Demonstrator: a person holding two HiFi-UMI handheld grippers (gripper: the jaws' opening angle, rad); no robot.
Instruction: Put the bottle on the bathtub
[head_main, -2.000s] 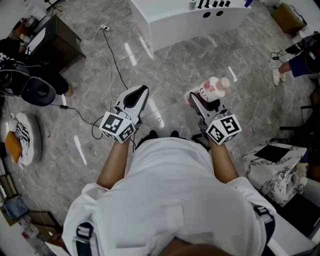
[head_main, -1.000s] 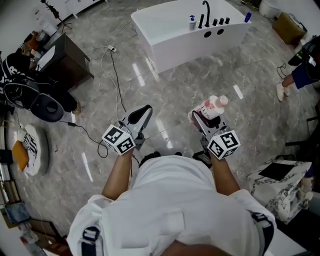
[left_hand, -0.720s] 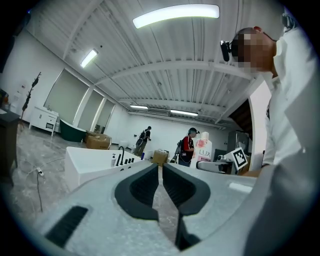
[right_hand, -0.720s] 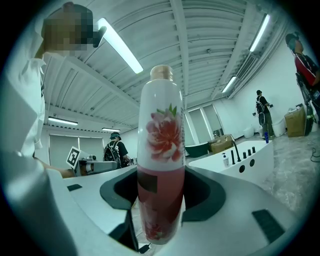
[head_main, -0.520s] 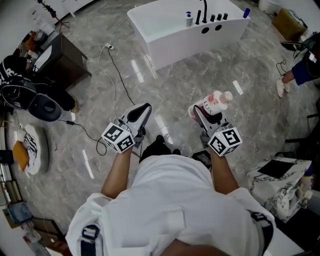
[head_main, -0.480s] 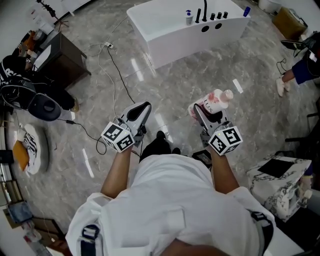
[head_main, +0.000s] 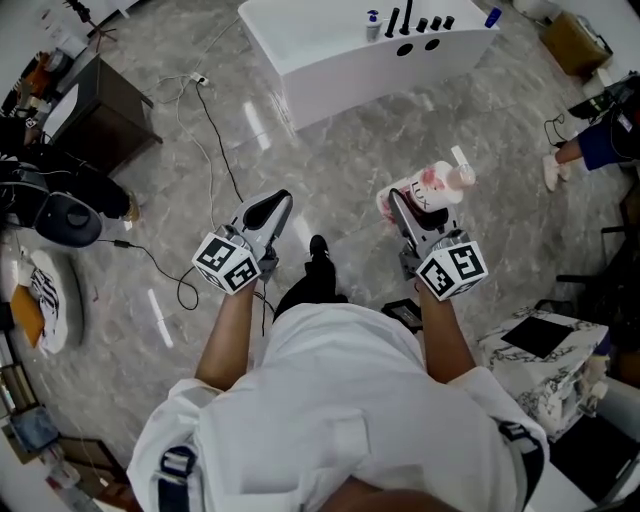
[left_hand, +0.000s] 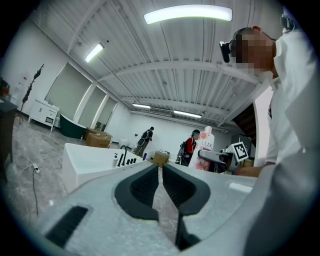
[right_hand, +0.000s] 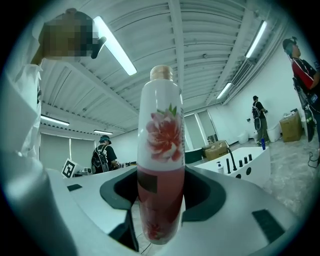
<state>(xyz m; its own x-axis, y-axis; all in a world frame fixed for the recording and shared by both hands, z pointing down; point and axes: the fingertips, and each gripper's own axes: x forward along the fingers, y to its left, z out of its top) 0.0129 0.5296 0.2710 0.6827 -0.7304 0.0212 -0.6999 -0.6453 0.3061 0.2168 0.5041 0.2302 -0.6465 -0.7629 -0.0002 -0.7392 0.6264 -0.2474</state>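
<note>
My right gripper (head_main: 402, 203) is shut on a white and pink bottle (head_main: 428, 187) with a flower print (right_hand: 161, 165), held upright between the jaws (right_hand: 160, 197). The white bathtub (head_main: 350, 45) stands ahead on the grey marble floor, with a black tap and a small pump bottle (head_main: 372, 20) on its rim. In the right gripper view the bathtub (right_hand: 240, 162) lies to the right of the bottle. My left gripper (head_main: 272, 205) hangs at the same height, shut with nothing in it (left_hand: 160, 172). The bathtub (left_hand: 95, 157) also shows left of its jaws.
A dark cabinet (head_main: 80, 110) and cables (head_main: 205, 120) lie at left, with a black round object (head_main: 62, 215) and a cushion (head_main: 40, 290). A marbled box (head_main: 540, 355) sits at right. Another person's legs (head_main: 580, 150) are at the right edge. People stand far off (left_hand: 146, 137).
I have walked forward, and the bathtub has slid up toward the frame's top edge. Both grippers keep their pose and the bottle stays held.
</note>
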